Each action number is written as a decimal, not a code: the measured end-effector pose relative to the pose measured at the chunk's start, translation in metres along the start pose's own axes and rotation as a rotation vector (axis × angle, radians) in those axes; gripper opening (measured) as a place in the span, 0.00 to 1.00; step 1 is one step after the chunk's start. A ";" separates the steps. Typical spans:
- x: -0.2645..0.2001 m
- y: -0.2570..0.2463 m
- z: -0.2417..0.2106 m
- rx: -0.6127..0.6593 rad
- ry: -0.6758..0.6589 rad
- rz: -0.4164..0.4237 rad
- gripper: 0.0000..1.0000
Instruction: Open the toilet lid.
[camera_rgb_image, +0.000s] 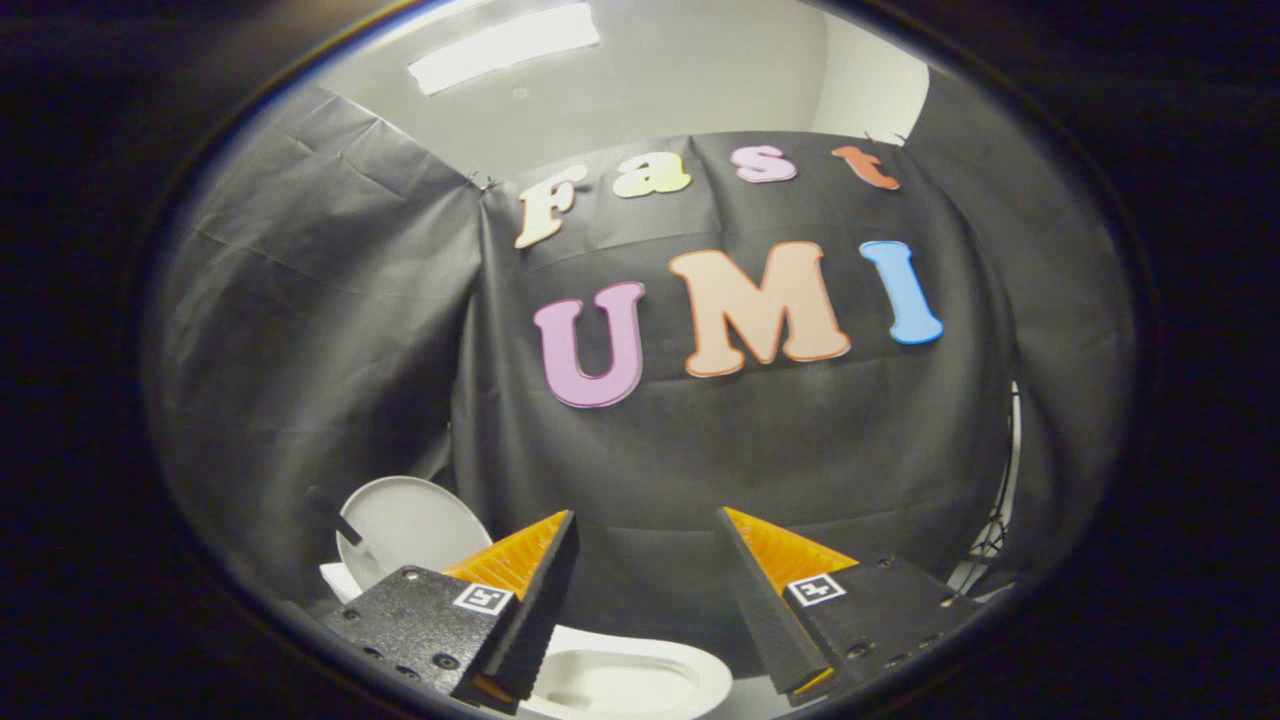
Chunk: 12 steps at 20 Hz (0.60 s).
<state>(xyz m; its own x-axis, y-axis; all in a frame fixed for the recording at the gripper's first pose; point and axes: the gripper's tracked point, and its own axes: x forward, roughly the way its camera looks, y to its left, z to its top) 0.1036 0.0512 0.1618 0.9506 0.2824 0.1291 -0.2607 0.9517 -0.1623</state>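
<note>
- The fingers (648, 520) are wide apart and hold nothing.
- The toilet lid (410, 525) stands up, just beside the left finger.
- The toilet bowl (640, 685) sits below, between them.

The toilet lid (405, 520) looks like smooth white plastic with a soft sheen, and the toilet bowl (640, 680) beneath the claw (648, 520) has a glossier, ceramic-looking white surface. The booth wall (330, 330) is matt black cloth, creased and wrinkled. The open claw's fingers (520, 560) carry ribbed pads, their housings matt and finely textured, with small screws.
</note>
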 end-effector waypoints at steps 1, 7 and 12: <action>-0.008 -0.022 -0.007 -0.001 0.011 -0.030 0.84; -0.050 -0.095 -0.044 -0.005 0.088 -0.071 0.84; -0.065 -0.117 -0.063 -0.011 0.155 -0.017 0.85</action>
<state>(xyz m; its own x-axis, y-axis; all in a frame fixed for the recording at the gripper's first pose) 0.0833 -0.0860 0.1108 0.9696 0.2437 -0.0209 -0.2436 0.9544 -0.1726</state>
